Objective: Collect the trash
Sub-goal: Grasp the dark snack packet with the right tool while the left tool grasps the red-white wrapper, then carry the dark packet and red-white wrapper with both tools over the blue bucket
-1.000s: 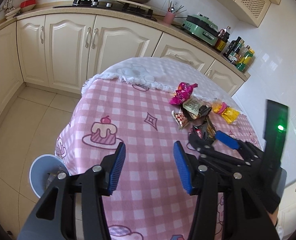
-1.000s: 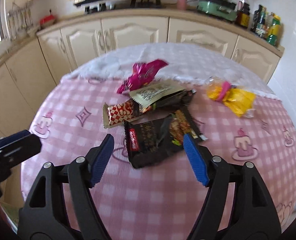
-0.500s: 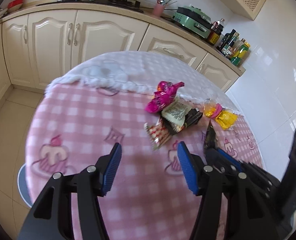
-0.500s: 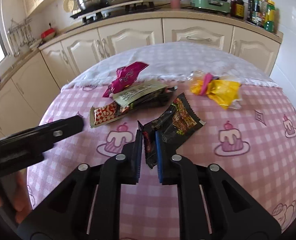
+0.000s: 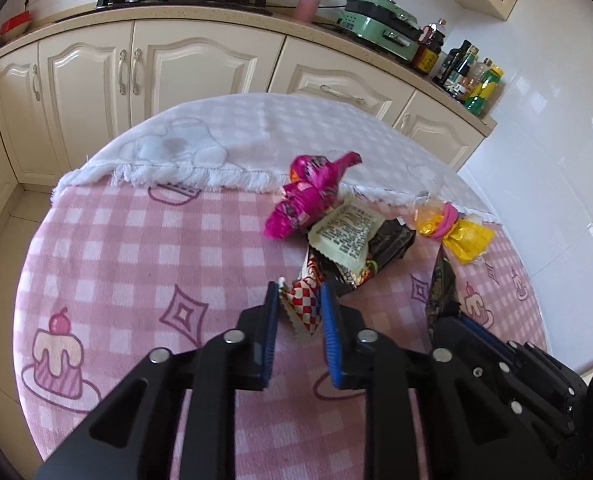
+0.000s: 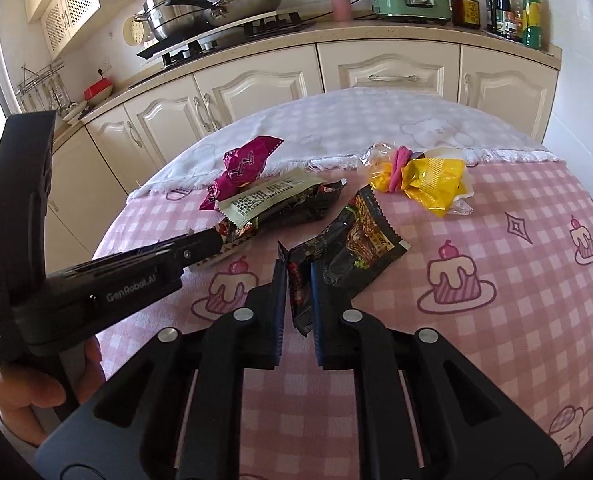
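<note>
While our left gripper [image 5: 299, 300] has its jaws closing around the red-and-white checked wrapper [image 5: 305, 307], we can see the wrapper's near end sitting right between the blue pads, with the left pad touching its zigzag edge. Our right gripper [image 6: 298, 285] is clamped nearly closed on the near end of the black snack wrapper [image 6: 356, 246], which sticks out far-right from the pads over the pink checked tablecloth [image 6: 496, 352].

The rest of the trash is bunched just beyond: a magenta wrapper [image 5: 308, 196] at the far side, a pale printed packet [image 5: 346, 236] lying on top of a dark wrapper [image 5: 390, 246], and a yellow wrapper [image 6: 428, 184] off to the right, apart from the pile. The magenta one and the yellow one sit right at the fringed edge of the white cloth [image 5: 256, 136] covering the far part of the table.

Room-wise, the whole near and left stretch of the tablecloth is bare, and so is the near right. The cabinets [image 5: 144, 72] stand past the far edge, with a strip of floor between on the left. In the right wrist view, our left gripper's arm comes in from the left, close beside our right one.
</note>
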